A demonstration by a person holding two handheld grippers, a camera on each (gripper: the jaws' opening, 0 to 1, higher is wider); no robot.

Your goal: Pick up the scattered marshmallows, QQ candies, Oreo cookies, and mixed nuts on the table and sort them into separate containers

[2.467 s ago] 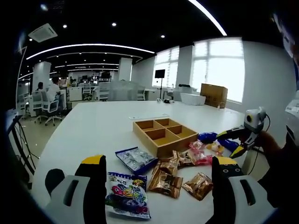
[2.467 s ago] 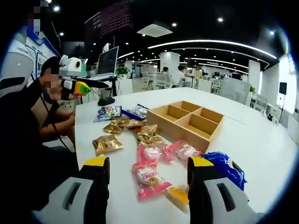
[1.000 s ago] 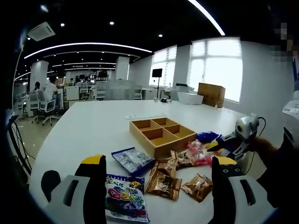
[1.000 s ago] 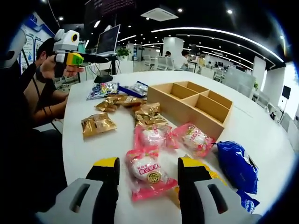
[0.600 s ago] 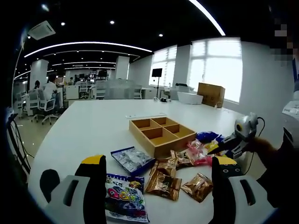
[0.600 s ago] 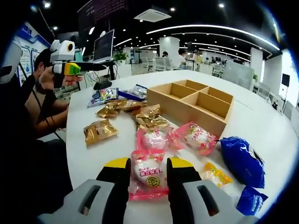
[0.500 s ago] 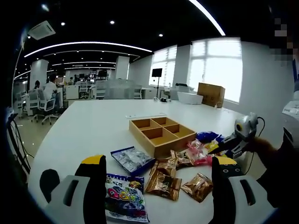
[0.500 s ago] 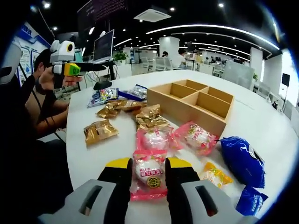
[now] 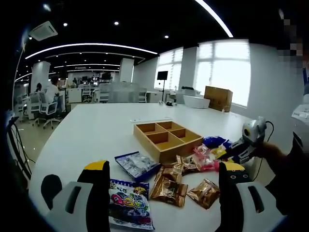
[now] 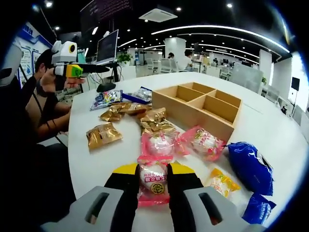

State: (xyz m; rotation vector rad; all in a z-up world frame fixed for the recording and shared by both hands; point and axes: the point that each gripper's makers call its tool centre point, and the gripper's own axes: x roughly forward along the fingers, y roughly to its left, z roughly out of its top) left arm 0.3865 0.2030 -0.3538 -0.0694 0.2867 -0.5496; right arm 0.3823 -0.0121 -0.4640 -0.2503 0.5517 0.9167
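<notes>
My right claw (image 10: 153, 180) has pinched the pink marshmallow packet (image 10: 153, 179) at the bottom centre of the right gripper view. I should lift straight up, then carry it to the wooden tray (image 10: 200, 110) in the upper middle. My left claw (image 9: 163, 186) hangs wide, holding nothing.

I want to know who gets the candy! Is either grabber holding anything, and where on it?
The right gripper pinches the nearest pink marshmallow packet across its middle. The left gripper is open, holding nothing.
</notes>
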